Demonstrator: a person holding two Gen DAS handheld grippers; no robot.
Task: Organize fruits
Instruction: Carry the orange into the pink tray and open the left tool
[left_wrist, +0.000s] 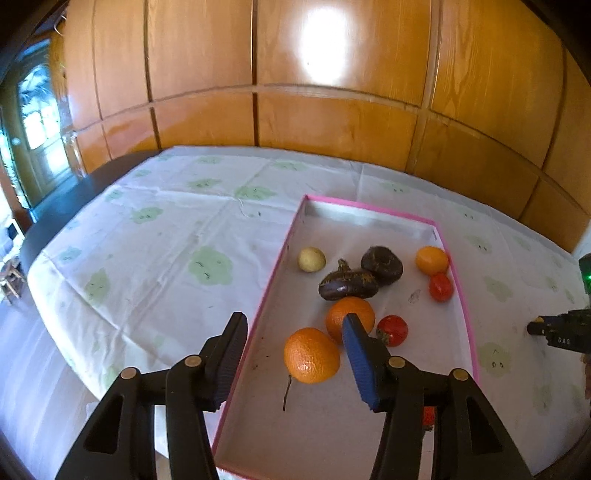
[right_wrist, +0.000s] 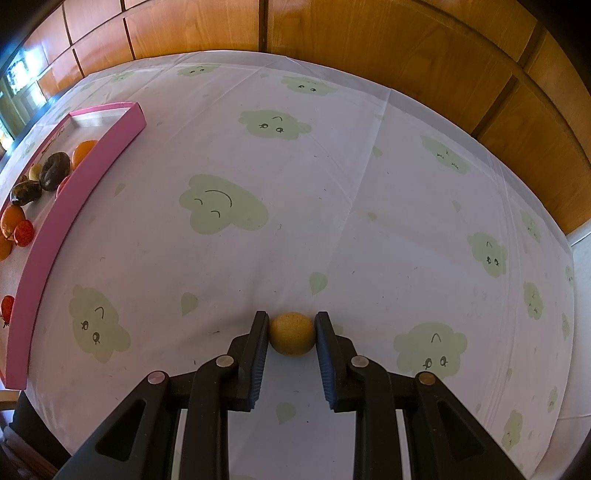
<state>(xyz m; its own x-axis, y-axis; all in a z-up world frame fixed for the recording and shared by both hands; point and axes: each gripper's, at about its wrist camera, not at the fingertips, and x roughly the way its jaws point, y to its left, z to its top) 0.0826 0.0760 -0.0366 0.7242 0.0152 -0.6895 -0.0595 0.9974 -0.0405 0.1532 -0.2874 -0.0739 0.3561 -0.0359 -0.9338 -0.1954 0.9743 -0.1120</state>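
Tablecloth (right_wrist: 332, 221) around yellow fruit (right_wrist: 292, 333)

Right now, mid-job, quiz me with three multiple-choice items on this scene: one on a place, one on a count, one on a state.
1. Where is the yellow ball?
A. In the tray
B. On the cloth, between the right gripper's fingers
C. On the floor

2. How many dark purple fruits lie in the tray?
A. Two
B. Four
C. None

3. How is the left gripper?
A. Shut on an orange
B. Open above the tray, holding nothing
C. Out of view

Key:
1 B: the right gripper has a finger on each side of the ball, which sits on the cloth, outside the tray.
2 A: two dark fruits sit mid-tray.
3 B: its fingers are spread wide, with the near orange lying loose on the tray floor.
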